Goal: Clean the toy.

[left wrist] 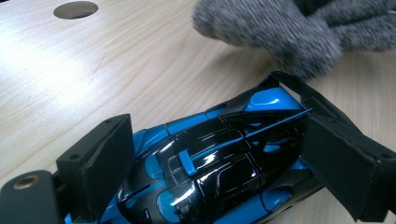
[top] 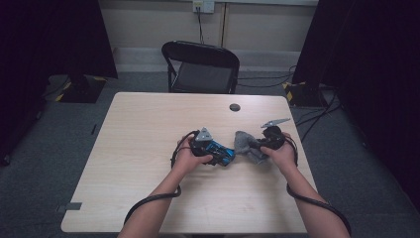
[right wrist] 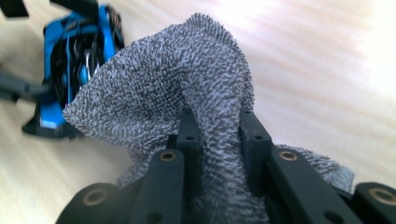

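The light wooden bench (top: 148, 148) occupied the centre of the high view, with a black folding chair (top: 200, 67) behind it at upper centre. A grey cloth (top: 243, 142) lay bunched right of centre, just beside the toy car. The right gripper (right wrist: 217, 126) had its jaws closed on a fold of this cloth. The left gripper (left wrist: 210, 158) held the blue-and-black toy car (left wrist: 215, 163) clamped between its jaws, lower centre. A round hole (top: 235, 107) sat near the bench's far edge.

Blue-black toy car (left wrist: 219, 158) upright on table, grey cloth (right wrist: 187, 98) bunched beside.
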Demonstrator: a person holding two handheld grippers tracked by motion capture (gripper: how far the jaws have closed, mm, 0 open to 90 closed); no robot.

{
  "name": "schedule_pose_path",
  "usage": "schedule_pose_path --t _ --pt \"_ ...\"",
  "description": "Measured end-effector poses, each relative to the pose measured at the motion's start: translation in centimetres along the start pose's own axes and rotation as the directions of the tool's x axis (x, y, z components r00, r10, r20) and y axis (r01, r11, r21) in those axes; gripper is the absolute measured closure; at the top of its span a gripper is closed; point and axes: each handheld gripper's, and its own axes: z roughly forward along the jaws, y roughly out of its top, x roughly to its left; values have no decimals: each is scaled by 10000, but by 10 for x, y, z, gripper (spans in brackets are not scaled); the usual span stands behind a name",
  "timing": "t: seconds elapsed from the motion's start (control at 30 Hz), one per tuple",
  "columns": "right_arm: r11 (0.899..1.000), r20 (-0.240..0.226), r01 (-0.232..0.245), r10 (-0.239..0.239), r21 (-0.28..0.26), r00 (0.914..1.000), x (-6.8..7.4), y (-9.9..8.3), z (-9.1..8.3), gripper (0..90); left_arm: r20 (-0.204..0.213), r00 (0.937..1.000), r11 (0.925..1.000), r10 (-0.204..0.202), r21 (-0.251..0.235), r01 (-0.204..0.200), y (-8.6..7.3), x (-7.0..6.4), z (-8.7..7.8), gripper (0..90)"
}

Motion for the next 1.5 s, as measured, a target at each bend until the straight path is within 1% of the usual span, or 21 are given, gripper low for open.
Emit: schedule_pose_path --t 0.13,0.2,0.23,0.4,0.5,0.53,0.57,0.6,0.63,0.67,0.7,0.73,0.77,0.8,0.83,0.97,1.03,1.07,1.13,1.27,1.5 --pt "10000 266 15 -14 -51 9996 0 12 8 738 -2 10000 10000 -3 -2 3 0 0 0 94" --pt "10000 290 -11 13 -53 9996 0 14 10 736 -3 10000 10000 -3 -5 3 0 0 0 94" --pt "9999 354 -50 53 -94 9994 0 18 16 729 3 10000 10000 -19 -7 19 0 0 0 94" --pt "9999 400 6 -11 126 9992 2 17 27 702 -3 10000 10000 -10 0 10 0 0 0 94" --pt "9999 338 -87 83 127 9994 4 12 32 619 3 10000 10000 -13 3 13 0 0 0 94" --pt "9998 390 -158 154 95 9991 4 8 33 519 8 10000 10000 -9 16 9 0 0 0 94" --pt "9998 390 -158 154 95 9991 4 8 33 519 8 10000 10000 -9 16 9 0 0 0 94" --pt "9999 558 -96 92 63 9984 6 6 30 450 19 10000 9999 -58 163 58 2 0 0 94" --pt "9999 558 -96 92 63 9984 6 6 30 450 19 10000 9999 -58 163 58 2 0 0 94" --pt "9999 599 -155 158 -50 9981 6 5 27 395 48 10000 9994 -38 354 36 5 1 0 94" --pt "9999 617 -91 96 -79 9980 7 5 25 390 48 10000 9994 -38 354 36 5 1 0 94" --pt "10000 684 33 -27 -82 9977 8 5 22 382 42 10000 9980 -13 639 10 8 1 1 94" --pt "10000 684 33 -27 -82 9977 8 5 22 382 42 10000 9980 -13 639 10 8 1 1 94" --pt "9992 887 405 -400 -40 9953 10 4 18 363 120 9999 9965 15 837 -25 11 1 1 97" --pt "9989 941 469 -466 -9 9945 11 4 17 358 141 9999 9957 47 929 -60 13 2 1 98" --pt "9994 676 336 -342 101 9971 10 2 17 342 117 9996 9930 254 1149 -266 16 4 -1 132" --pt "9990 706 413 -422 150 9966 11 1 17 343 35 9991 9915 431 1226 -432 16 4 -4 149" --pt "9985 690 513 -527 212 9962 12 -1 18 347 -149 9989 9916 446 1223 -425 16 5 -6 155" --pt "9987 690 460 -474 217 9965 12 -1 18 347 -221 9991 9923 358 1196 -329 15 6 -8 158" --pt "9994 666 337 -342 75 9972 12 -3 15 350 -155 9999 9951 45 989 -30 10 8 -15 175" --pt "9997 629 245 -248 58 9977 12 -6 14 344 -128 9999 9953 47 967 -34 11 6 -12 157"
